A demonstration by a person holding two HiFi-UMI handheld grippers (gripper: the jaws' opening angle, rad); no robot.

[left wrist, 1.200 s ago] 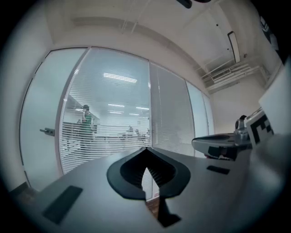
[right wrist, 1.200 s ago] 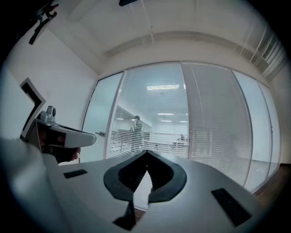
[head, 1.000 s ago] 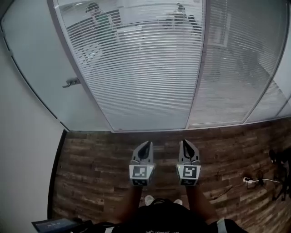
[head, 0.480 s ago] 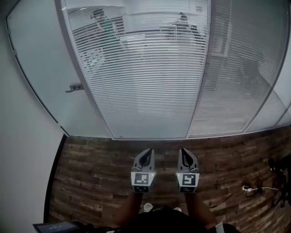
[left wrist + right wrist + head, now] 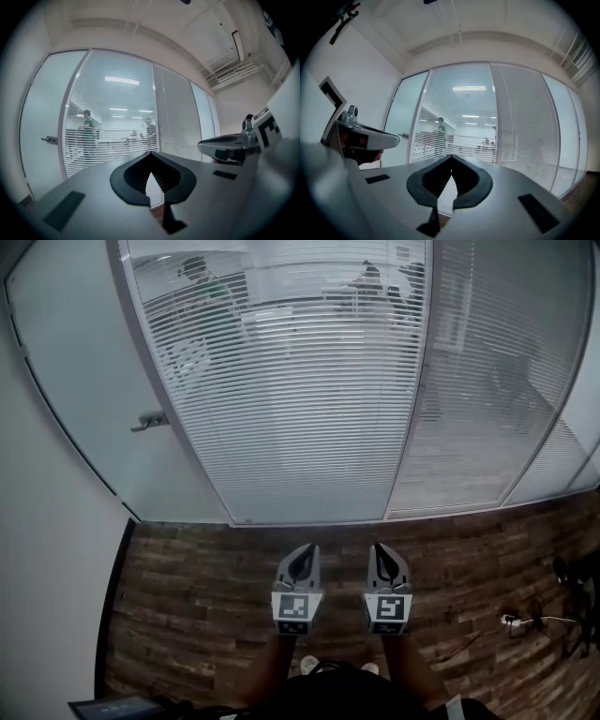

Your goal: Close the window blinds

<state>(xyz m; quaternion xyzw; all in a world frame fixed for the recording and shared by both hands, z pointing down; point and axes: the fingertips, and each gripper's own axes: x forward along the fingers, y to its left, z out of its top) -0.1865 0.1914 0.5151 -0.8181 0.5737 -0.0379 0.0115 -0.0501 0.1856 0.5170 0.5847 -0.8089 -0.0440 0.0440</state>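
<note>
Partition: tall glass wall [image 5: 412, 381] in grey frames, straight ahead of both grippers and well apart from them.
Centre blind: white horizontal-slat window blind [image 5: 309, 390] filling the pane dead ahead. The slats lie flat enough that people [image 5: 202, 282] in the room beyond show through, so I judge it open and the task not yet begun.
Long axis: the slats run side to side, across the line the grippers point along; the blind itself is taller than it is wide.
Right blind: second white slat blind [image 5: 492, 371], ahead and to the right of the right gripper. It reads more opaque and looks nearer to closed.
Door: frosted glass door [image 5: 80, 381], ahead and left of the left gripper, with a metal lever handle [image 5: 148, 419].
Floor: dark wood planks [image 5: 206, 596] beneath both grippers.
Left gripper [image 5: 302, 556]: grey, held level, jaws pressed together, empty, touching nothing.
Right gripper [image 5: 385, 555]: just beside the left one, level, jaws likewise pressed together, empty.
Nearer hand: the two are abreast. The right one lines up with the grey post [image 5: 405, 390] between the two blinds; the left one faces the centre pane.
Control: no wand or cord can be made out in any view.
Next move (judgement): step closer first, then find the tilt control.
</note>
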